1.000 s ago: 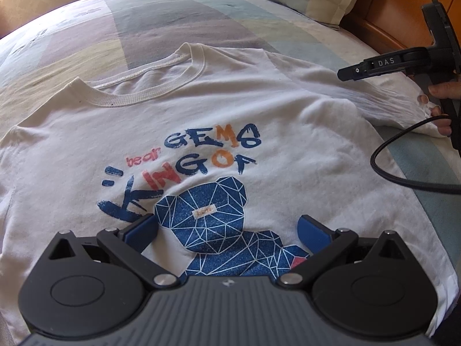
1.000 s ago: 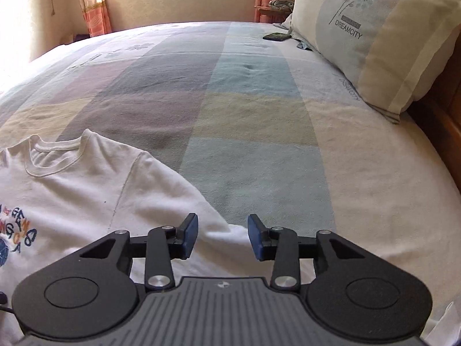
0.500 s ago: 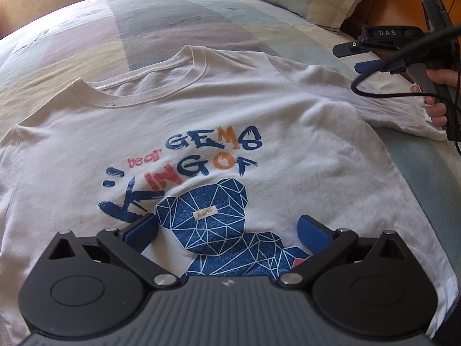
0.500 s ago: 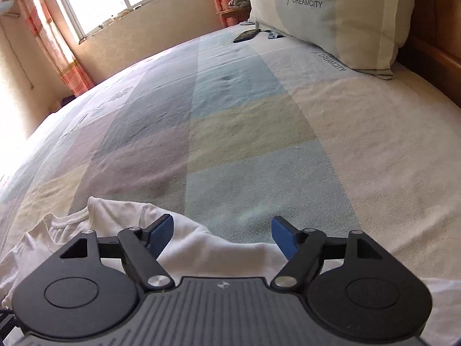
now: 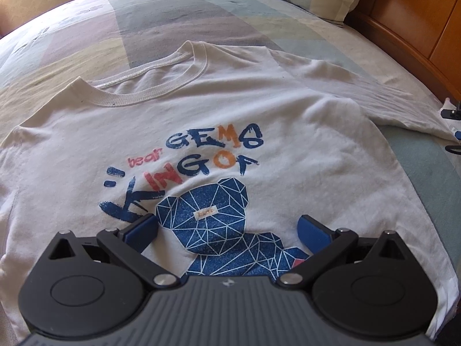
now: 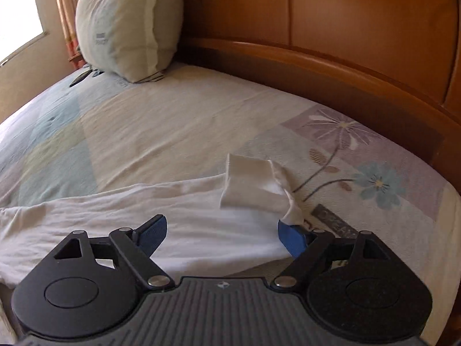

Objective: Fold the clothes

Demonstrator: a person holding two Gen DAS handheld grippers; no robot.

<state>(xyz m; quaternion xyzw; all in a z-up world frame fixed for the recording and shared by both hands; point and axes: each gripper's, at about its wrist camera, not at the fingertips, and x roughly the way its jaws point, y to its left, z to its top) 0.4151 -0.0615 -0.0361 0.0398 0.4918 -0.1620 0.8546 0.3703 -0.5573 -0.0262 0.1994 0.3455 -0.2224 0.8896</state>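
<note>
On the white T-shirt (image 5: 201, 109), print reads "bear GEMS KING OF".

White T-shirt (image 5: 259, 109) spread face up on the bed (image 5: 72, 37).

The left gripper (image 5: 227, 227) hovers above the blue bear print (image 5: 213, 216), jaws wide apart, nothing between them. At the right edge, small dark parts, possibly the right gripper (image 5: 453, 112), beside the sleeve (image 5: 403, 106).

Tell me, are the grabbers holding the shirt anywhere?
No. Both the left gripper and right gripper are open above the white T-shirt; the right's jaws just opened at the sleeve.
</note>
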